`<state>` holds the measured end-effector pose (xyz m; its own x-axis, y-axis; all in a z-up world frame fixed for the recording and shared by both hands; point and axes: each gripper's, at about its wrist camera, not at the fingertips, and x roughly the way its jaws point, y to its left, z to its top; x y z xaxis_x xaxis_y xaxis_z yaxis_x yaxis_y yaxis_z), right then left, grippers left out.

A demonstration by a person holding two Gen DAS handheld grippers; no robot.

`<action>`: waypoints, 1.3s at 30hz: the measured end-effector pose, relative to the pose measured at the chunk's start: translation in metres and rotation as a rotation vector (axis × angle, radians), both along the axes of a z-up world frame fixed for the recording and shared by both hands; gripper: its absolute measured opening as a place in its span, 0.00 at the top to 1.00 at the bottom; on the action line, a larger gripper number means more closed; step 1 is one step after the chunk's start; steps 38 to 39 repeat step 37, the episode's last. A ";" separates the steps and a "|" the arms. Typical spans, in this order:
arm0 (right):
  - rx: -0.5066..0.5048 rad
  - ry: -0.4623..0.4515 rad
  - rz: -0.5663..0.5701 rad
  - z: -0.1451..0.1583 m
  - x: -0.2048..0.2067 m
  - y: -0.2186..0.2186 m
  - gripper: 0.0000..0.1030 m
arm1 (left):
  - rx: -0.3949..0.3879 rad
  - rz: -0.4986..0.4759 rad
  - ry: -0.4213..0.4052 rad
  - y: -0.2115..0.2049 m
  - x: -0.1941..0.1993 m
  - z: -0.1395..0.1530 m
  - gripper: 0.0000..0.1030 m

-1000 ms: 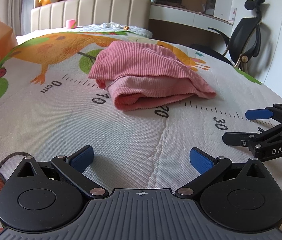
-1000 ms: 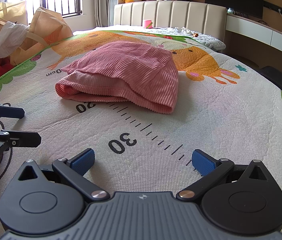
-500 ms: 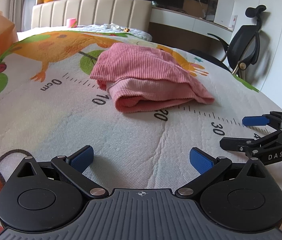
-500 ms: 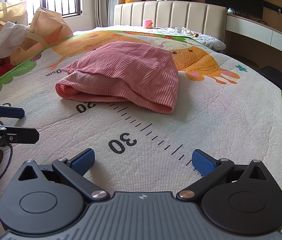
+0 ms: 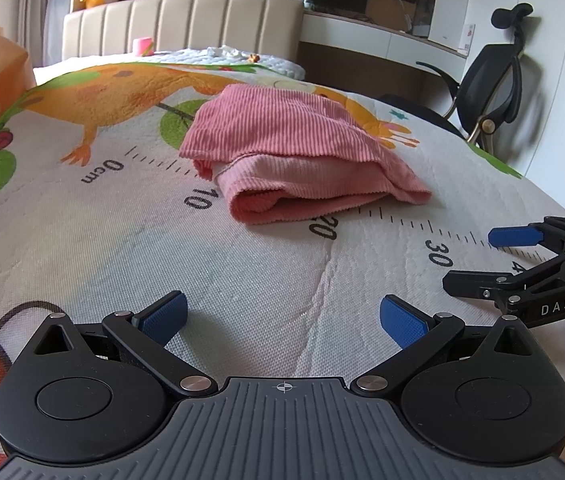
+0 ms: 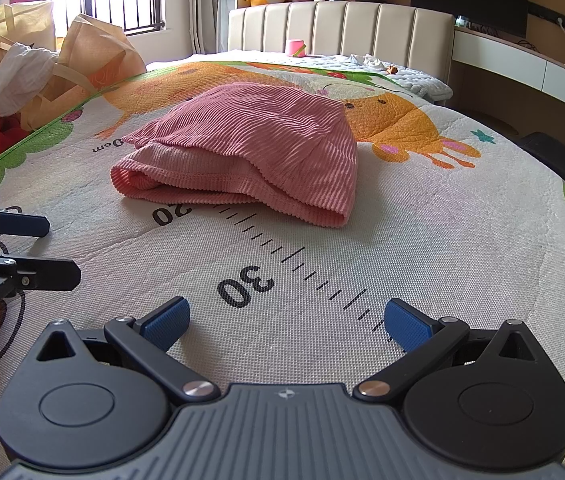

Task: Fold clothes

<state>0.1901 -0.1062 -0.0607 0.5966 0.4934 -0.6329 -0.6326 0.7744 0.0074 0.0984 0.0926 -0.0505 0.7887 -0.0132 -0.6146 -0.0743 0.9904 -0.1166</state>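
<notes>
A pink ribbed garment lies folded into a thick, soft bundle in the centre of the left wrist view, a little above the middle. Its top layer is a darker corduroy-like rib; a paler, finer-ribbed layer shows beneath, rolled at the near left corner. In the right wrist view the same bundle sits centre-left, its rounded fold edge facing the lens and its right corner tapering to a blunt point.

It rests on a quilted play mat with a pebbled white weave, printed with an orange cartoon animal, green blobs and a black ruler scale; the garment's near edge crosses the scale around the "20" mark. A stitched seam runs down the mat from that mark toward the lower centre.

The left tool sits at the bottom of its frame, jaws spread wide, textured blue pads holding nothing, with bare mat between them. The right tool is likewise spread wide and empty, low over the "30" mark. Each appears at the side edge of the other's view, well apart from the cloth.

Bare mat lies between both tools and the garment. Paper bags and loose clothes crowd the upper left of the right wrist view; an office chair stands upper right in the left wrist view.
</notes>
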 end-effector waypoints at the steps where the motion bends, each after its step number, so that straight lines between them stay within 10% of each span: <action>1: 0.000 0.000 0.000 0.000 0.000 0.000 0.00 | 0.004 0.000 0.002 0.000 0.000 0.000 0.00; 39: -0.002 -0.001 0.001 0.000 0.001 -0.001 0.00 | 0.123 -0.008 0.061 -0.016 0.008 -0.001 0.00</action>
